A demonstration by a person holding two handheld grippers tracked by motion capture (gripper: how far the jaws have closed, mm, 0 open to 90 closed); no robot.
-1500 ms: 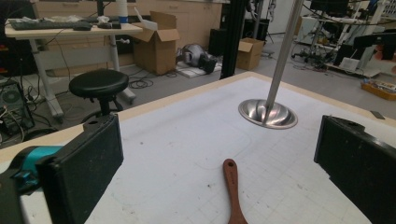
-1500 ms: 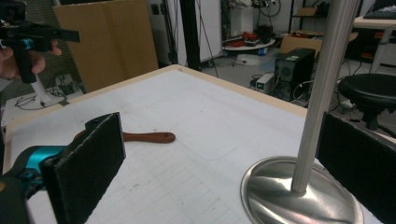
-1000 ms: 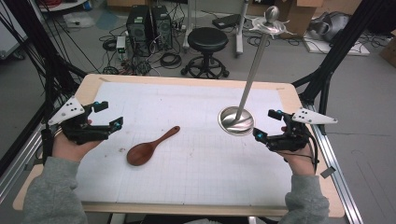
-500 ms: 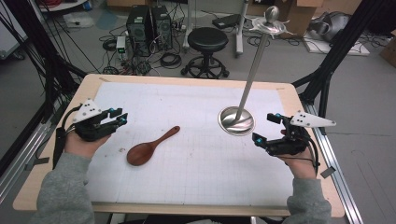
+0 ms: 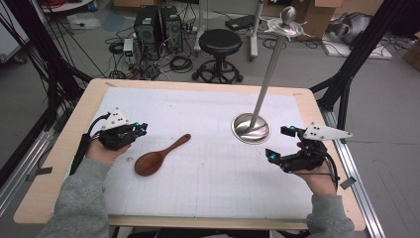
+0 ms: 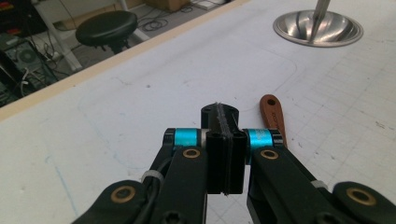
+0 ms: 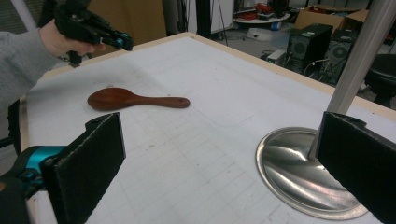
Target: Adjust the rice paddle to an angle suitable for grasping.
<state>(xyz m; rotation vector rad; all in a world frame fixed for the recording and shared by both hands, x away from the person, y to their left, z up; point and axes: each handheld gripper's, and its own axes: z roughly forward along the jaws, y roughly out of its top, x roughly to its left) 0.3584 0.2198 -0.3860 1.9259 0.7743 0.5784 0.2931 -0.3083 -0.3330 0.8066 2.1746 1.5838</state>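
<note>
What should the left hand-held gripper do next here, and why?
Probably reopen its jaws before going any lower. The left hand-held gripper has just been closing and is now shut on nothing, pads pressed together in its own view, while the wooden spoon lies flat on the table, apart from it, with its handle just past the jaws.

In the left gripper view the closed jaws hide the wooden spoon's (image 6: 273, 117) bowl and lower handle.

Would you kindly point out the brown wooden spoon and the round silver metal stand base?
Brown wooden spoon (image 5: 150, 162): high view, on its bowl.
Round silver metal stand base (image 5: 242, 130): high view, on its left rim.
</note>
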